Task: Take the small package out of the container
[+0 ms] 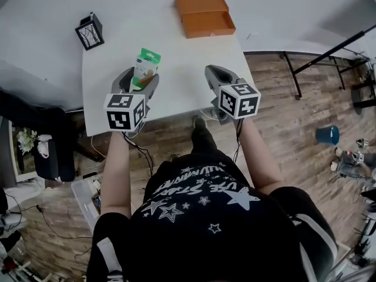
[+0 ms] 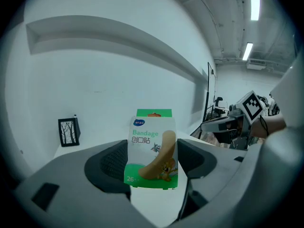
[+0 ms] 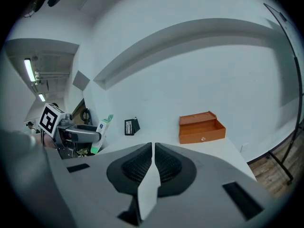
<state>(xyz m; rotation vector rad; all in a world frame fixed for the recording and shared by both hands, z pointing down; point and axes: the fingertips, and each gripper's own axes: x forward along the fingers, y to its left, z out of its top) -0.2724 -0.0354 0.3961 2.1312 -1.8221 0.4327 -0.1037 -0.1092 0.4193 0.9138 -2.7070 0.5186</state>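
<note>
My left gripper [image 1: 140, 83] is shut on a small green-and-white bandage package [image 1: 145, 67], held upright above the white table [image 1: 176, 69]. In the left gripper view the package [image 2: 152, 153] stands clamped between the two dark pads. The orange container [image 1: 204, 15], an open box with its lid back, sits at the table's far edge, well away from both grippers. My right gripper [image 1: 215, 75] hovers over the table's right side, shut with nothing between its jaws. The right gripper view shows the container [image 3: 200, 128] ahead and the package [image 3: 101, 133] at left.
A small black picture frame [image 1: 90, 31] stands at the table's far left corner. The table's front edge runs just under both grippers, with wooden floor beyond. A black stand [image 1: 329, 54] is at the right, a blue bin [image 1: 326, 135] on the floor.
</note>
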